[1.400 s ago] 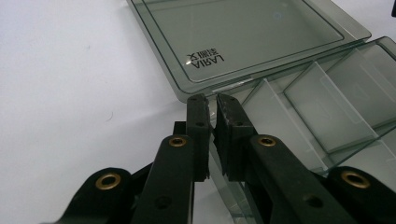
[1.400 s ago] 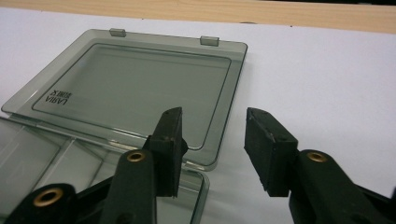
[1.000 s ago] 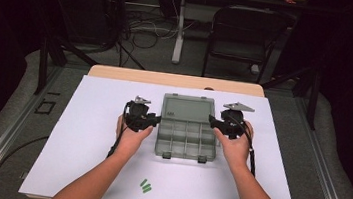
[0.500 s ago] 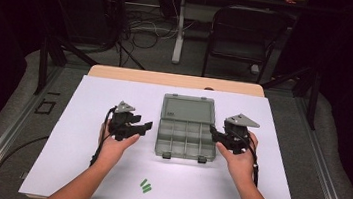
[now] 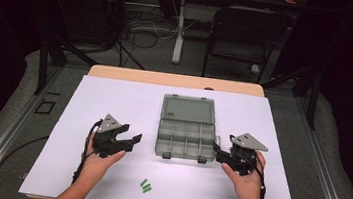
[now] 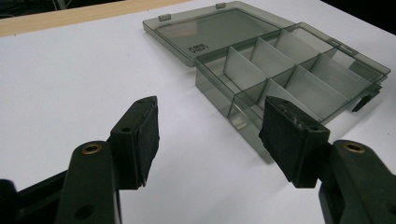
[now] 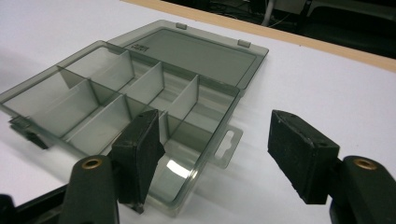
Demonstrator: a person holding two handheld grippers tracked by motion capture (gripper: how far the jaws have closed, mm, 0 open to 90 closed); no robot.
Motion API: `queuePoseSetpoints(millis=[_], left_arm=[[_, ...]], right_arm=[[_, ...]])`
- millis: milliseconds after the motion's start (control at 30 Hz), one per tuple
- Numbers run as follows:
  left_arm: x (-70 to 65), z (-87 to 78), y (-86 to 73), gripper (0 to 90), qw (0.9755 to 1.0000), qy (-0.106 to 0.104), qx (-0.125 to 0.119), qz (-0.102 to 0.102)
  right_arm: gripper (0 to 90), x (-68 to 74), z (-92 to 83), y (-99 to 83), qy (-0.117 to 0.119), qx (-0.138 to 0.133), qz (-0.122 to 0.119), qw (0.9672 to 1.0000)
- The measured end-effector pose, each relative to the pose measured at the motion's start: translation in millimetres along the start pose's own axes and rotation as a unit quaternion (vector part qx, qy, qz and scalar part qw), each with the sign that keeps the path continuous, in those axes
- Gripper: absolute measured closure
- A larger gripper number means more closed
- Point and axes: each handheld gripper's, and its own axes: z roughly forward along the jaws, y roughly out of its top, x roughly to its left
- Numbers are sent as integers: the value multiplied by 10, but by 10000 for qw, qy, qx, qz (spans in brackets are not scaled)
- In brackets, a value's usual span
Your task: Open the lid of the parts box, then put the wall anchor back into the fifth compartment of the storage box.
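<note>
Smoky grey plastic makes the compartment box (image 5: 184, 132) that lies open on the white sheet (image 5: 114, 97) between my two grippers. Its lid is folded flat on the far side, and the tray with its dividers faces up. My left gripper (image 5: 131, 140) is to the left of the box, apart from it, and points toward its left wall. The jaws have just been opening and now they stand spread wide with nothing between them; in the left gripper view the box (image 6: 280, 70) is ahead and to the right. My right gripper (image 5: 217, 152) is just beside the near right corner of the box. Its jaws have also just been opening and stand spread; in the right gripper view the box corner (image 7: 187, 186) and its hang tab (image 7: 227, 145) show in the gap, but the pads do not press on them.
</note>
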Motion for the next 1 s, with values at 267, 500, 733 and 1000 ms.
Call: queuePoseSetpoints(millis=[267, 500, 733, 1000], left_arm=[[-86, -125, -132, 375, 9999, -79, 37, 116], [-186, -218, -262, 377, 9995, -192, 70, 232], [-245, -236, -350, 377, 9989, -317, 183, 284], [-321, -192, -401, 401, 9975, -414, 463, 348]], right_arm=[[305, 35, -162, -78, 39, -143, -88, 9999], [301, 43, -279, -155, 55, -239, -75, 9997], [292, 56, -355, -231, 95, -272, -118, 9995], [276, 69, -330, -268, 25, -315, -170, 9994]])
